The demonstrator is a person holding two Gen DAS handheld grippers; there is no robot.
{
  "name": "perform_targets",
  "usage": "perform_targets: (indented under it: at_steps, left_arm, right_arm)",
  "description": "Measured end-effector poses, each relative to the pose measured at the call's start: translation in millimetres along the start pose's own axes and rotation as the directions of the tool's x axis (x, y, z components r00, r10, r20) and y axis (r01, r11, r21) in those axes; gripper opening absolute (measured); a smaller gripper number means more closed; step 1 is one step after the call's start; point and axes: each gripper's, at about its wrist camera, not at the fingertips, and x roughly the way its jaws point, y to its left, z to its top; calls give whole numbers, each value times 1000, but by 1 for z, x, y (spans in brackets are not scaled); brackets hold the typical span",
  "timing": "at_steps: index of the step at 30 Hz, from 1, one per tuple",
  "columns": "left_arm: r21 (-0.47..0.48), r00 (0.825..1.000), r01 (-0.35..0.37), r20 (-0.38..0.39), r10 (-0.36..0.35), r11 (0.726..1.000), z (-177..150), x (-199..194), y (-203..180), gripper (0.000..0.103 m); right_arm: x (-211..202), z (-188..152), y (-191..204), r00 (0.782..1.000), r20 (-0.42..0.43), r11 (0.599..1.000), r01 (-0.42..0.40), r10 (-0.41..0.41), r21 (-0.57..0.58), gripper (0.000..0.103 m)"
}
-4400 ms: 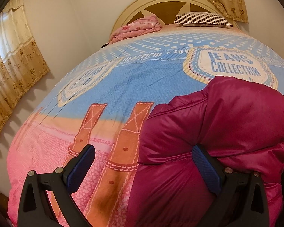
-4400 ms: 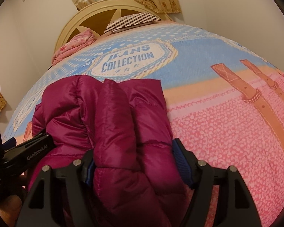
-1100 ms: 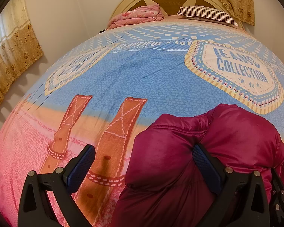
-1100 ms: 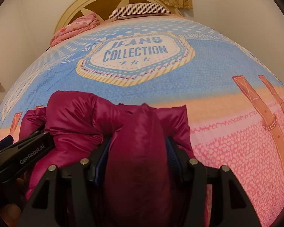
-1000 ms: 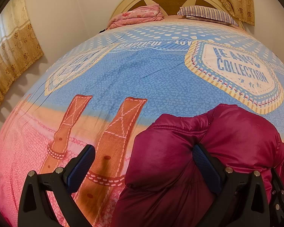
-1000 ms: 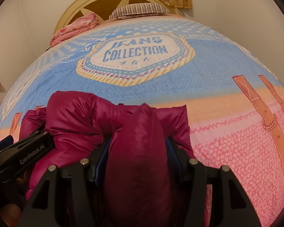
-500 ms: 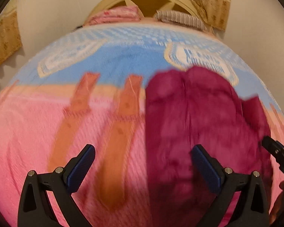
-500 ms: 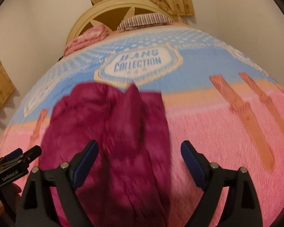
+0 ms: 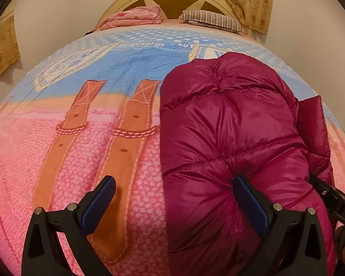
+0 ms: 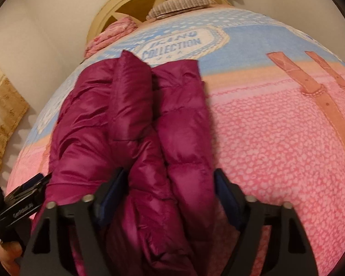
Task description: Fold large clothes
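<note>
A magenta puffer jacket [image 9: 232, 133] lies folded in a long bundle on the bed; it also shows in the right wrist view [image 10: 131, 124]. My left gripper [image 9: 174, 197] is open: its right finger presses into the jacket's near left edge, its left finger is over the bare bedspread. My right gripper [image 10: 170, 193] has its jaws around a thick fold at the jacket's near right end, closed on the padding.
The bed is covered by a pink and blue bedspread [image 9: 80, 119] with printed brown straps. A folded pink blanket [image 9: 135, 16] and a striped pillow [image 9: 214, 19] lie by the headboard. Walls and curtains surround the bed.
Both grippers let the jacket down and drew back half a second ago. Now the right gripper has closed on the jacket's near end again. The left gripper stays open.
</note>
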Motion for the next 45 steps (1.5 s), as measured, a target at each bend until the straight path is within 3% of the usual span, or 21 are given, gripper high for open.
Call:
perform_targets:
  at_steps: [2,3,4,6,10,13,18,28,45]
  left_arm:
    - [11,1000,25,5,-25,1000,-1,0,-3,95]
    - [20,999,47,5,-47,999,-1,-1,-5,86]
    - [29,998,61,6,-61,998,0,-2,-8,70]
    - [73,995,95,12,-97,993,-1,-8,-19,54]
    - [132,998,49,21,-52,990,-1,-13,-33,42]
    - [187,999,2,45,-11,982,-2,-24,-41,25]
    - [206,996,-24,86,6,978,-4,-47,-42,19]
    - [192,984,-52,177,17,980,-9,-100,-24,18]
    - [48,967,-118,233,104,992,-17,-151,66,17]
  right_arm:
    - [1,-2,-1,1000,-2,1000,-21,21,-2,65]
    - [1,-3,-1,999,-3,999,-32,32,3,64]
    - [1,-3,-1,999,-4,999,-42,42,5,61]
    - [0,-3,1,999,-4,999,-52,52,-4,56]
    - [2,-3,3,996,-14,996,-92,92,10,40]
    - [-6,-7,11,997,13,997,-79,79,-24,31]
    - [-22,-13,23,996,37,996,-74,76,-50,26]
    - [-51,-27,50,988,65,987,-138,143,-77,25]
    - [-43,-16,137,970,46,948,-221,238,-230,24]
